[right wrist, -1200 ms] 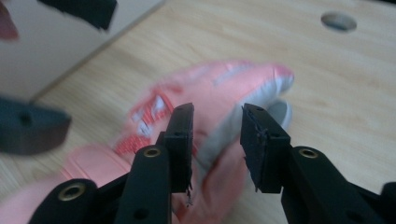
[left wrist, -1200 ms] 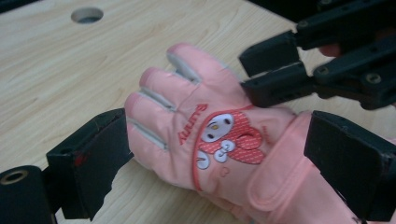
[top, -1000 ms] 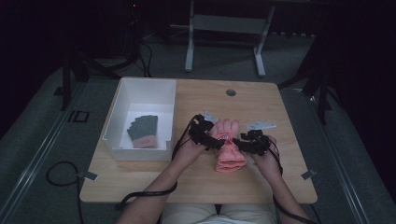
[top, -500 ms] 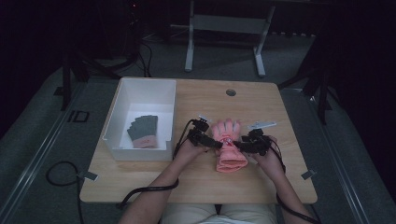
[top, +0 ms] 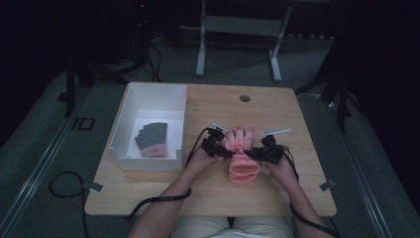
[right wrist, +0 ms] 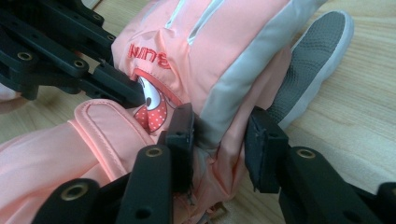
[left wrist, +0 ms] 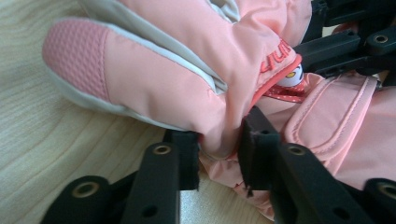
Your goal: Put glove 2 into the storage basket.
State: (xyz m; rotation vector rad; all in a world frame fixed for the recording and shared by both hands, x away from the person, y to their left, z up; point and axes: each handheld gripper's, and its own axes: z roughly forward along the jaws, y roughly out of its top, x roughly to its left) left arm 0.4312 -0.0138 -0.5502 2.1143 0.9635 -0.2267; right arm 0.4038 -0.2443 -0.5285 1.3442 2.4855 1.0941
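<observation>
Two grippers meet over a pink glove (top: 241,154) lying near the middle of the table (top: 208,193). Left gripper (left wrist: 219,147) pinches a fold at the glove's edge, its jaws having just closed. Right gripper (right wrist: 218,142) appears to clamp the opposite edge, jaws closing; contact is hard to confirm. Glove cuff is cut off in both gripper views.

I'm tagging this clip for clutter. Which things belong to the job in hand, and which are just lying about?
In the job:
pink glove
left gripper, pinching a fold of its side
right gripper, jaws around its other edge

Lying about:
white bin
dark gloves inside it
</observation>
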